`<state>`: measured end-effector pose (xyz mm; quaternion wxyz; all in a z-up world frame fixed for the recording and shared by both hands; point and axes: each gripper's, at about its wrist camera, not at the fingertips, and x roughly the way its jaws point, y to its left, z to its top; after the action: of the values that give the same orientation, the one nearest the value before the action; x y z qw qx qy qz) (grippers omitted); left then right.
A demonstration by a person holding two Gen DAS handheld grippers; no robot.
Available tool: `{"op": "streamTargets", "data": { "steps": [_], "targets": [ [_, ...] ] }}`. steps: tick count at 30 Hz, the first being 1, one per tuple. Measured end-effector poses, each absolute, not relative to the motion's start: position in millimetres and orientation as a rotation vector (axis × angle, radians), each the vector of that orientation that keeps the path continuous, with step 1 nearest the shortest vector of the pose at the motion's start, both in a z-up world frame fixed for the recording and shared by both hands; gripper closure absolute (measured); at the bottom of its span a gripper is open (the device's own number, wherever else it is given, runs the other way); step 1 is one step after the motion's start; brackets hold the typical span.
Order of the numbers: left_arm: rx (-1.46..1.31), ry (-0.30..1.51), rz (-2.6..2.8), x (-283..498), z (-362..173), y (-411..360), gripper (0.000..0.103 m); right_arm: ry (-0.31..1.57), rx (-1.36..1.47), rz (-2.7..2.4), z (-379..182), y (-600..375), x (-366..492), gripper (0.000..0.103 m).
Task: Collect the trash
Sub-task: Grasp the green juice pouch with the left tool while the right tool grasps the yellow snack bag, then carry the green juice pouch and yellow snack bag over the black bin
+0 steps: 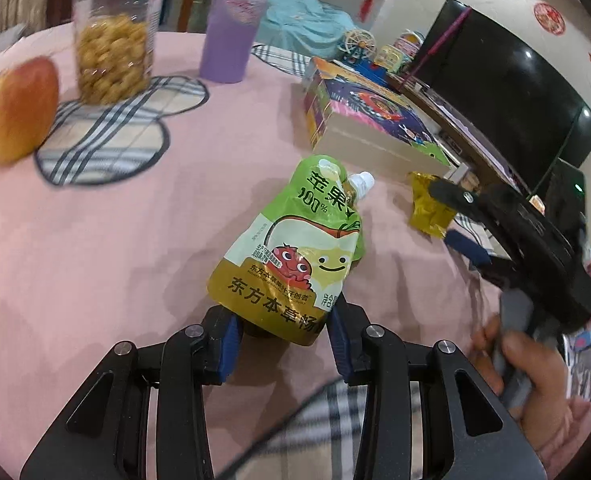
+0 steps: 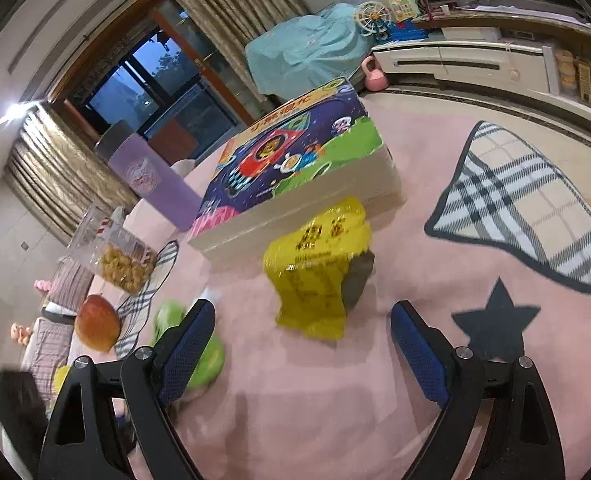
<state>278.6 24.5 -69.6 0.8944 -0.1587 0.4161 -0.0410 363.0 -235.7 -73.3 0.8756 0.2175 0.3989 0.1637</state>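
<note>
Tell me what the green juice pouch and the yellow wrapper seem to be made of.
Green juice pouch: looks like flexible printed plastic laminate, glossy, with a hard white plastic spout cap; it creases softly. Yellow wrapper: probably thin metallised plastic film, shiny and crinkled; its gold glints in the left wrist view suggest foil, though blur leaves that open.

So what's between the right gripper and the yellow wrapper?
Only bare pink tablecloth, as the right wrist view shows. The right gripper is open, with the yellow wrapper just ahead, untouched.
</note>
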Motion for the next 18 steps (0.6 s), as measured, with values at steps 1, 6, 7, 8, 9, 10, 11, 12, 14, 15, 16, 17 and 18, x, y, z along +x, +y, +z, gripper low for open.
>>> {"op": "streamTargets", "data": {
  "steps": [1, 6, 7, 8, 9, 10, 11, 12, 14, 15, 16, 17, 18],
  "targets": [
    [-0.330, 0.860, -0.080, 275, -70, 23, 0.067, 0.831, 0.449, 0.333, -73, -235, 366, 0.012],
    [-0.275, 0.842, -0.070, 262, -70, 9, 0.067, 0.840, 0.381, 0.295, -74, -226, 378, 0.022],
    [-0.270, 0.841, -0.069, 262, -70, 9, 0.067, 0.845, 0.381, 0.288, -75, -227, 380, 0.035],
    [-0.272, 0.842, -0.069, 262, -70, 9, 0.067, 0.856, 0.387, 0.282, -78, -229, 382, 0.044],
    [-0.275, 0.841, -0.070, 263, -71, 10, 0.067, 0.859, 0.399, 0.274, -79, -232, 382, 0.048],
    [-0.275, 0.840, -0.070, 262, -71, 10, 0.067, 0.856, 0.416, 0.275, -80, -235, 381, 0.060],
    [-0.271, 0.838, -0.069, 262, -71, 10, 0.067, 0.860, 0.431, 0.282, -81, -238, 381, 0.069],
    [-0.269, 0.838, -0.068, 263, -71, 9, 0.067, 0.864, 0.451, 0.297, -83, -240, 381, 0.069],
    [-0.264, 0.836, -0.066, 263, -71, 9, 0.067, 0.858, 0.469, 0.307, -84, -244, 378, 0.070],
    [-0.263, 0.836, -0.066, 263, -71, 9, 0.067, 0.855, 0.472, 0.315, -84, -245, 375, 0.070],
    [-0.263, 0.835, -0.066, 264, -71, 9, 0.067, 0.851, 0.475, 0.326, -83, -245, 373, 0.070],
    [-0.263, 0.835, -0.066, 263, -71, 9, 0.067, 0.846, 0.477, 0.341, -82, -245, 371, 0.071],
    [-0.261, 0.834, -0.066, 264, -71, 8, 0.067, 0.842, 0.476, 0.353, -82, -245, 367, 0.071]
  ]
}}
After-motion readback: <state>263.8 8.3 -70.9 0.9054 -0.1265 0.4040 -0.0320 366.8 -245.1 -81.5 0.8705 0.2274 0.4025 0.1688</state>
